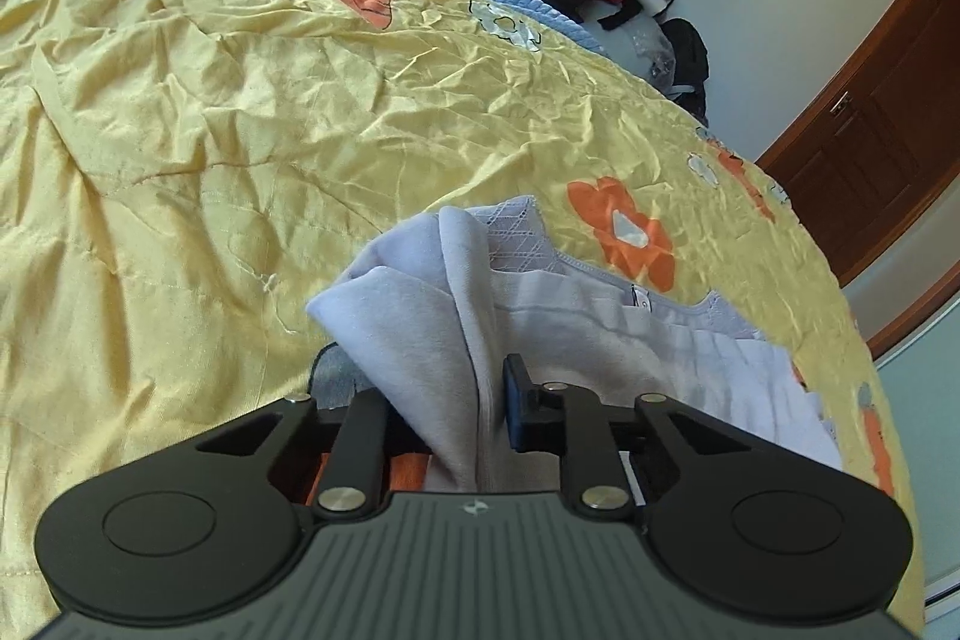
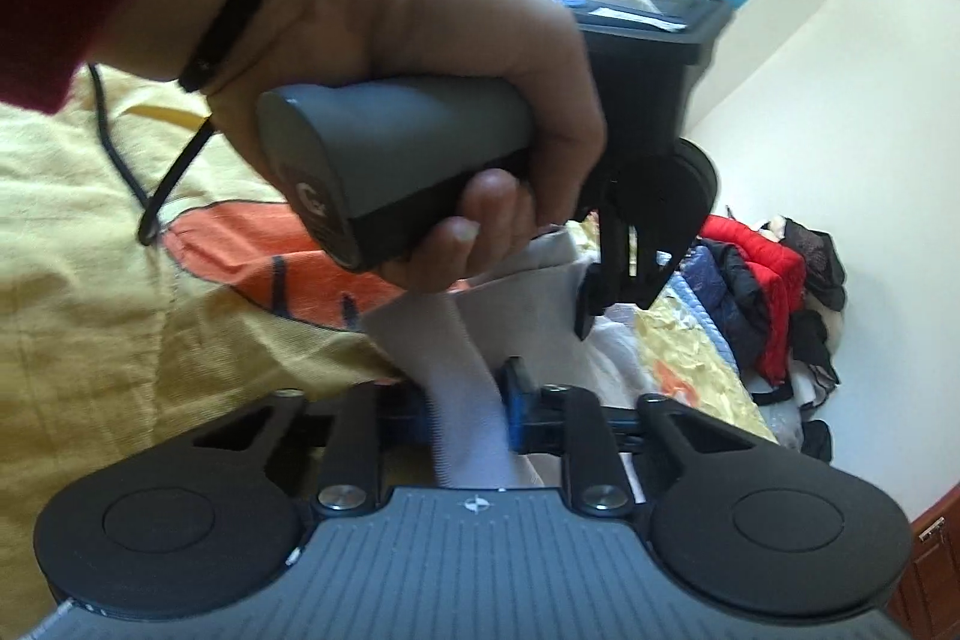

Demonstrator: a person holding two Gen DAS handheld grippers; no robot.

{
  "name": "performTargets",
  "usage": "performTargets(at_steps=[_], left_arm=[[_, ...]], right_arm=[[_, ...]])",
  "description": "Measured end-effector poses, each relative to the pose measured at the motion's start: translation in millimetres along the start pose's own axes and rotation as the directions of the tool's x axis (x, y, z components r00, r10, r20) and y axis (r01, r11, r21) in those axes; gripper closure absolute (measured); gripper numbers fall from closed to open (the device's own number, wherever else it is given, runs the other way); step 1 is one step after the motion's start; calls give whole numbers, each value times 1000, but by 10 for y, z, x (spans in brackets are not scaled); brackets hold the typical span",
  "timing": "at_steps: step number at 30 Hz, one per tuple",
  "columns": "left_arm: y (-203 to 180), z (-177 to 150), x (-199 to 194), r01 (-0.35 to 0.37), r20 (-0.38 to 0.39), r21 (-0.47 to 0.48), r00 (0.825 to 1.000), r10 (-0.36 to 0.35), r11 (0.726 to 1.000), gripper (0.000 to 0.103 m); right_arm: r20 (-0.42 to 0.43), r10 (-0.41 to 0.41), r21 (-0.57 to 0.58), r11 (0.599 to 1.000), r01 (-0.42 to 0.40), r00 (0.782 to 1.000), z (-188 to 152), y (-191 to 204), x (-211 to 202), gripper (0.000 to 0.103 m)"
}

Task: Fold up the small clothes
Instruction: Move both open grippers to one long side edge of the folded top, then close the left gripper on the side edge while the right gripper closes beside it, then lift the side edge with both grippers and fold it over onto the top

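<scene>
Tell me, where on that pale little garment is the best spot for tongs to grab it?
Probably at a bunched edge, the way both tongs hold it. The garment is thin and limp; its edge stands up in a fold between the left tongs, which come in level from the near side. The right tongs pinch it likewise.

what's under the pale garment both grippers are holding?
Under the pale garment lies the yellow flowered bedspread. The left gripper and right gripper each pinch a fold of it. Whatever is beneath its middle is covered by the cloth.
</scene>
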State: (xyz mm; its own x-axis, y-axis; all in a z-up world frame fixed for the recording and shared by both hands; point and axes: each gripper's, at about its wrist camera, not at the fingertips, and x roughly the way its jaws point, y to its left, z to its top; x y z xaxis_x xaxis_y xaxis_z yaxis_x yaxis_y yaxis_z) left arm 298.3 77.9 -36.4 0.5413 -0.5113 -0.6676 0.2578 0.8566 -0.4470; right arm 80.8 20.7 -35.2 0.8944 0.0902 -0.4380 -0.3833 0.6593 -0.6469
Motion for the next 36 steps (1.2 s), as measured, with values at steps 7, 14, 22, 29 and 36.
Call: performTargets(at_steps=[7, 14, 22, 29, 36], left_arm=[[-226, -58, -38, -94, 31, 116, 995, 91, 989, 89], [-443, -112, -83, -182, 69, 216, 983, 171, 959, 91], [-684, -130, -174, -263, 123, 308, 964, 236, 914, 91], [-936, -138, -238, -327, 182, 366, 943, 277, 871, 91], [-1108, -122, -275, -347, 209, 378, 935, 286, 859, 91]], right_arm=[[11, 61, 41, 997, -61, 998, 0, -59, -60, 90], [38, 94, 94, 991, -98, 995, -60, -207, -106, 93], [95, 83, 163, 982, -98, 992, -146, -291, -310, 94], [146, 103, 330, 932, -147, 984, -225, -590, -477, 93], [179, 126, 460, 866, -196, 976, -363, -780, -611, 93]])
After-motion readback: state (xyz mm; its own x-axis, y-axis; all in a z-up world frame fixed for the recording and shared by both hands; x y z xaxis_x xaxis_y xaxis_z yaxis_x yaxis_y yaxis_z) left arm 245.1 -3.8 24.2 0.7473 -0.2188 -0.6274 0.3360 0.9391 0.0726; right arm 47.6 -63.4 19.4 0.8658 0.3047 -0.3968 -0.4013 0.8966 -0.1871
